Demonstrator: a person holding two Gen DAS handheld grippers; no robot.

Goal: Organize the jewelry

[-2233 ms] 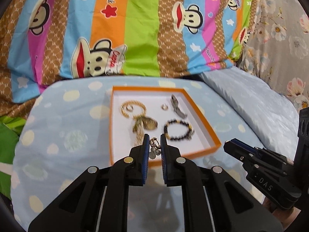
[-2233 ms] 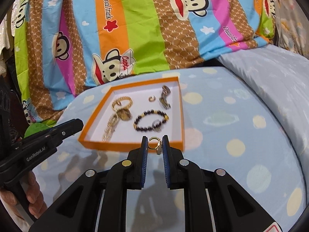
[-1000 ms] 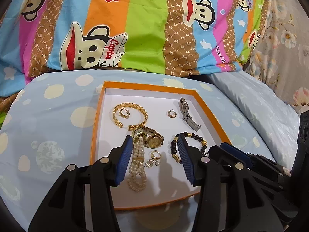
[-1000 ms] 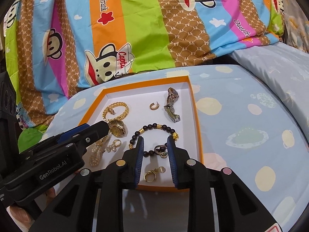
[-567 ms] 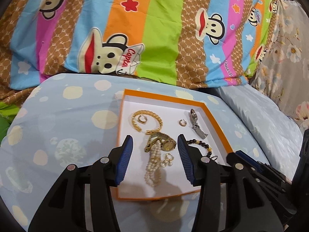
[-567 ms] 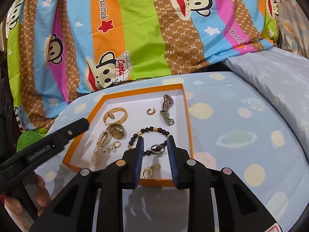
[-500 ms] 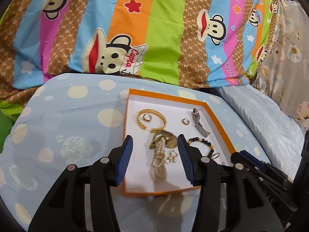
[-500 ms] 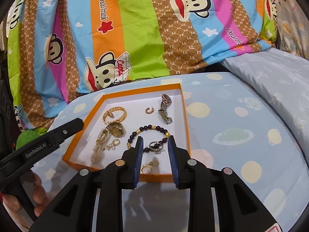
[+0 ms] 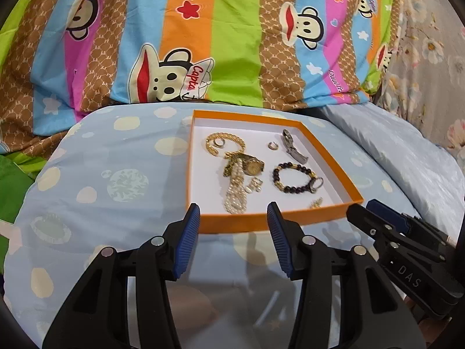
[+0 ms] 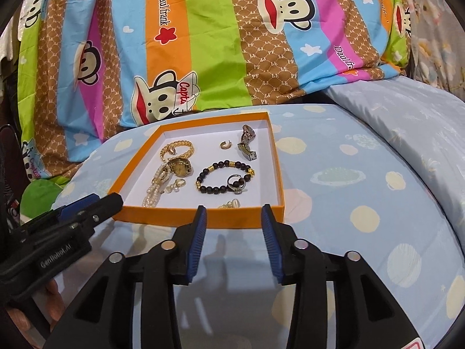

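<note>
1. Both tools hang just in front of the near wall of the orange tray (image 9: 279, 221), clear of it. The left gripper (image 9: 234, 213) has its jaws spread wide with nothing between the blue ribbed pads, and the right gripper (image 10: 233, 214) is likewise wide open and empty.

2. Every piece of jewelry in view lies inside the tray, which sits on the blue spotted bedsheet (image 9: 122, 180). Judging by that, the gathering step looks finished or close to it.

3. If anything is left, it is tidying. The pearl strand (image 9: 236, 193) runs under the gold watch (image 9: 252, 166), and a ring (image 10: 236, 182) lies across the dark bead bracelet (image 10: 222, 176). Separating them would call for a narrow, low pinch on one piece, with the neighbour left flat.

4. Materials:
   - The tray is shallow card, white inside, with thin upright walls.
   - A gold chain bracelet (image 9: 225, 142) curls at the far left, with a small ring (image 9: 218, 143) inside its loop.
   - A small hoop earring (image 9: 272, 145) lies beside a silver metal clasp (image 9: 293, 147), which is hinged and angular.
   - A pair of drop earrings (image 9: 255, 185) sits between the pearls and the beads.
   - One more small gold piece (image 10: 231, 204) lies against the near wall; it is half hidden, possibly an earring.

5. The chains and strands are limp and will drag when lifted, whereas the rings and hoops are rigid, smooth and likely to slip.
</note>
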